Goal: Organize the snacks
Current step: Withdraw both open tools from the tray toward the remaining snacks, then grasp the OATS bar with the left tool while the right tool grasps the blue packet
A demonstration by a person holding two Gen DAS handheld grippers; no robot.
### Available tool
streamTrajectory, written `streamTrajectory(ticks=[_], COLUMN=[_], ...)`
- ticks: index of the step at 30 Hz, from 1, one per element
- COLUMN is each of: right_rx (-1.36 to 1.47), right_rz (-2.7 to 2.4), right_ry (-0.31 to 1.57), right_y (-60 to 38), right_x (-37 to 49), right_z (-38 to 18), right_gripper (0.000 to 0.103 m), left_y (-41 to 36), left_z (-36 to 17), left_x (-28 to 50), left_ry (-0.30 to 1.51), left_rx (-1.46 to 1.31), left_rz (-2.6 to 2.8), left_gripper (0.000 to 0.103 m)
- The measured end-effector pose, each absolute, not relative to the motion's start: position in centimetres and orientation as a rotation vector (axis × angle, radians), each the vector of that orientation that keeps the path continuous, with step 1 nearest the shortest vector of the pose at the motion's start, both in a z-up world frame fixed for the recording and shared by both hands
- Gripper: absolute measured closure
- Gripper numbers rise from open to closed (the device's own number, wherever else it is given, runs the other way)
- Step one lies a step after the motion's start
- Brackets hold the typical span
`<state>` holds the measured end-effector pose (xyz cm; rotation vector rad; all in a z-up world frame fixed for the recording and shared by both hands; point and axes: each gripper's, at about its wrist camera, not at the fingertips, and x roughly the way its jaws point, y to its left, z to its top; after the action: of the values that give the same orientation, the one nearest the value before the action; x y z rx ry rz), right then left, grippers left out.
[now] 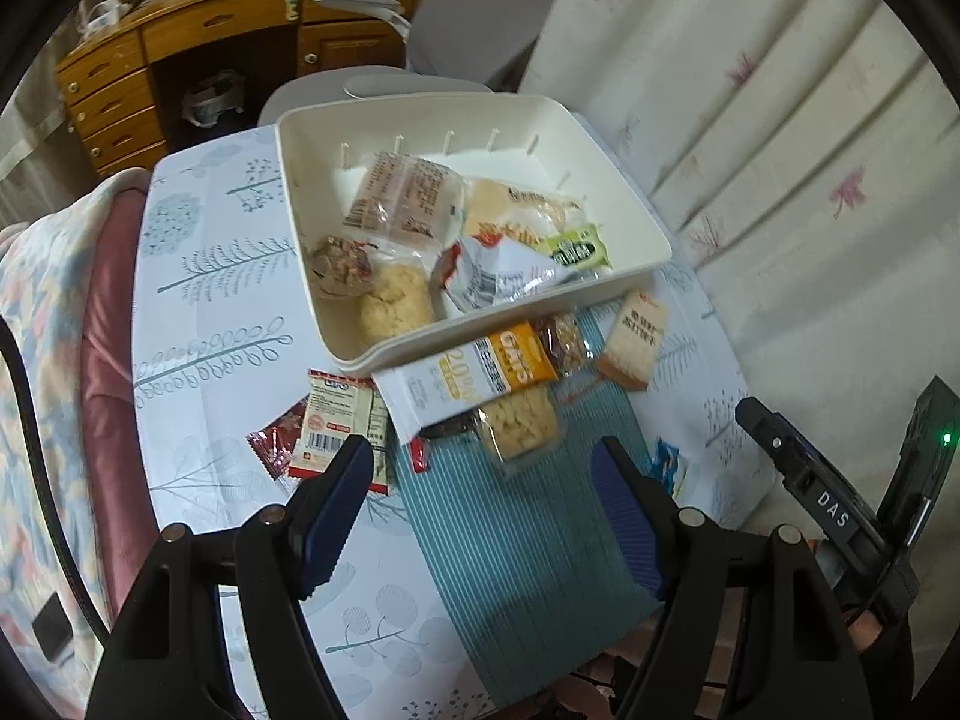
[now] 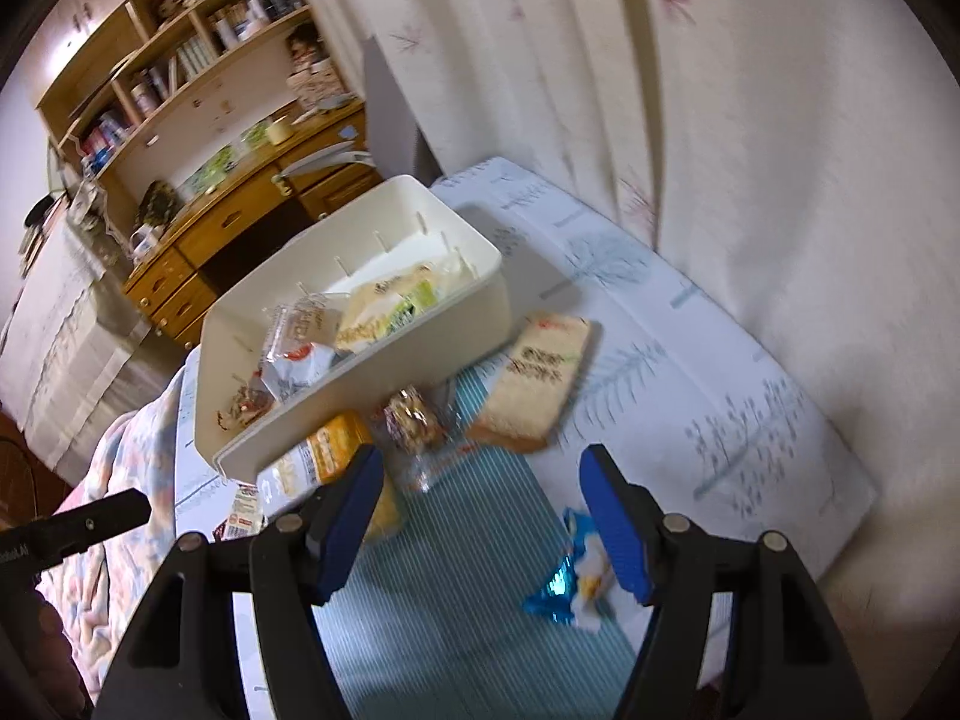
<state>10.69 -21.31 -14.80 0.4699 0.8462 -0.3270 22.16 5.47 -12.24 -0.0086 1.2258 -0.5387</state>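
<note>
Roughly half done, by the look of it.

Stowed: the cream rectangular plastic bin, at the far side of the table, holds several packets: a clear-wrapped brown pastry, a yellow-and-white pouch, a small green sachet, a crumpled white-and-red wrapper, a pale round biscuit pack and a dark speckled item whose kind cannot be told.

Outstanding, on the table near the bin's front wall:
- orange-and-white flat carton, touching the bin's near edge;
- clear pack of pale crackers, just under the carton;
- clear nut-bar packet;
- cream-and-tan wrapped cake slice, to the right;
- white-and-red sachets, to the left;
- blue foil wrapper, nearest, on the right of the teal striped mat.

Left gripper: fingers apart, nothing between them, above the mat. Right gripper: fingers apart, empty, just left of the blue wrapper.

Judgement: about six loose items remain to be binned.
</note>
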Motion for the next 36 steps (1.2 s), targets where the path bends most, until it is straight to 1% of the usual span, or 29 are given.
streamTrajectory(ticks=[7,12,20,26,36], right_rx=[0.526,0.552,0.568,0.580,0.595], right_rz=[-0.405,-0.428,-0.450,-0.458,-0.422], right_ry=[0.849,0.858,0.904,0.943,0.995], right_y=[-20.8,-20.5,-20.4,-21.0,-21.9], right_x=[7.9,6.7,6.4,6.3,7.7], right_z=[-17.3,-19.2,-22.6,-24.6,-26.2], right_gripper=[0.035,0.035,0.035,0.035,0.035], left_y=[4.3,2.9,1.1,-0.5,-3.1], left_z=[-14.0,-15.9,-19.0,-21.2,-23.7], left_x=[21.8,21.9,23.2,23.9,24.9], left_ry=[1.262,1.320,1.446,1.512,1.526], left_rx=[0.030,0.056,-0.002,-0.049,-0.059], left_rz=[-0.581,-0.577,-0.502,-0.441,-0.326], left_gripper=[0.028,0.022,0.014,0.014,0.014])
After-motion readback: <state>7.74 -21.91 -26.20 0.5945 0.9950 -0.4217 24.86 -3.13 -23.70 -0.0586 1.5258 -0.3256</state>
